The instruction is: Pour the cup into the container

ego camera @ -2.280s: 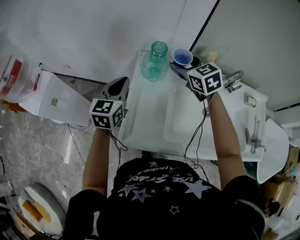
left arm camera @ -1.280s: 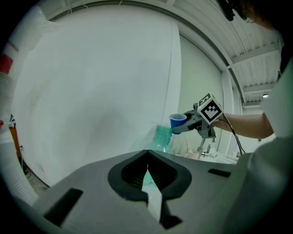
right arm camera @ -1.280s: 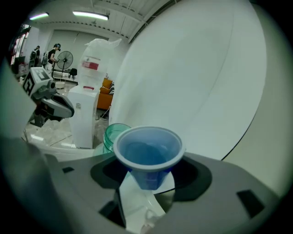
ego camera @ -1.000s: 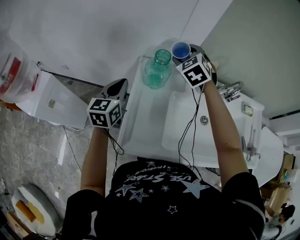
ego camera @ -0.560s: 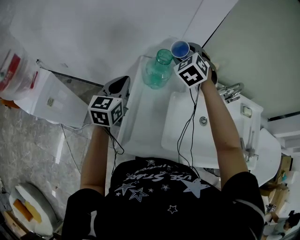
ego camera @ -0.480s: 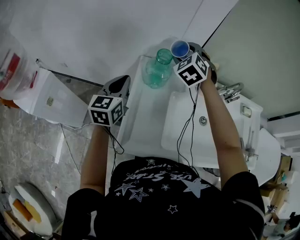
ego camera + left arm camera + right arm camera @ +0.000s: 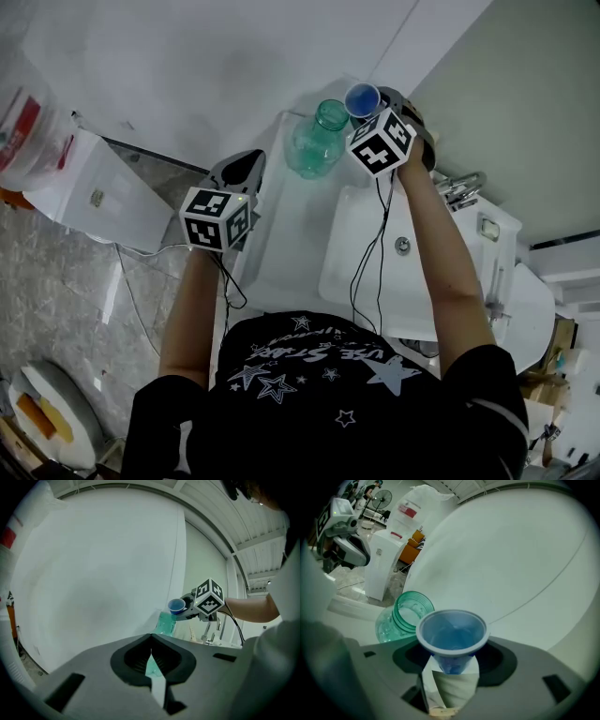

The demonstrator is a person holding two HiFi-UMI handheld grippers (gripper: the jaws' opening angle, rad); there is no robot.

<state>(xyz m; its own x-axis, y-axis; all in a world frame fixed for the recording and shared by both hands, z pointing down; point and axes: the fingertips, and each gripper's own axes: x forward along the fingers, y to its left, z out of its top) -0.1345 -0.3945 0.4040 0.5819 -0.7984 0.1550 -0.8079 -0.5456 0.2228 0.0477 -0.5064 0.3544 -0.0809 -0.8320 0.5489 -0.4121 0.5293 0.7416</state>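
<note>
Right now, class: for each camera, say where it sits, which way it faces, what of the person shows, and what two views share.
Head view: on the person's head, facing steeply down at the white counter; forearms, torso, left gripper and right gripper show.
Left gripper view: on the left gripper, facing along its closed jaws; the right forearm shows.
Right gripper view: on the right gripper, facing along jaws clamped on the blue cup; the left gripper shows far left.
Shared: all three show the cup and the green jar.

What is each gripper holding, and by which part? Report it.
The right gripper holds the small blue plastic cup, with its jaws closed on the cup's lower body, below the rim. The left gripper holds nothing; its jaws are together.
</note>
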